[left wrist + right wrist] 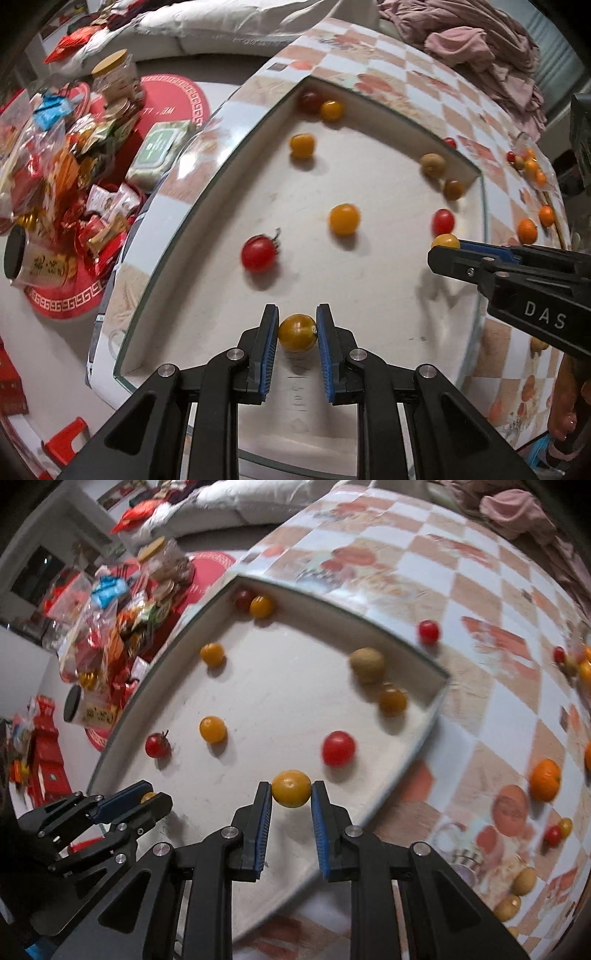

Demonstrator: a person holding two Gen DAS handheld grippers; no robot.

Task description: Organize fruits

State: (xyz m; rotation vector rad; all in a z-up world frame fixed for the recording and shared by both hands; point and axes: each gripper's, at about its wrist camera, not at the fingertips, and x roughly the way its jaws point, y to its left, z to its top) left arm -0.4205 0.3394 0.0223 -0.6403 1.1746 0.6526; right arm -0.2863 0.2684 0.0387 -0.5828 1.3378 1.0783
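Observation:
A white square tray (369, 280) (273, 686) lies on a checkered table and holds several cherry tomatoes, red and yellow, and a brown longan (433, 164) (366, 663). My left gripper (297, 332) is shut on a yellow-green tomato (296, 332) just above the tray's near side; it also shows in the right wrist view (147, 797). My right gripper (291, 789) is shut on a yellow tomato (291, 788) above the tray's right part; it shows in the left wrist view (445, 245) too. A red tomato (338, 748) lies just beyond it.
More small oranges (545, 779), tomatoes (428, 631) and longans (523, 880) lie loose on the tablecloth right of the tray. A low table with snack packets (74, 166) and a jar (112, 75) stands to the left. Pink cloth (480, 44) lies behind.

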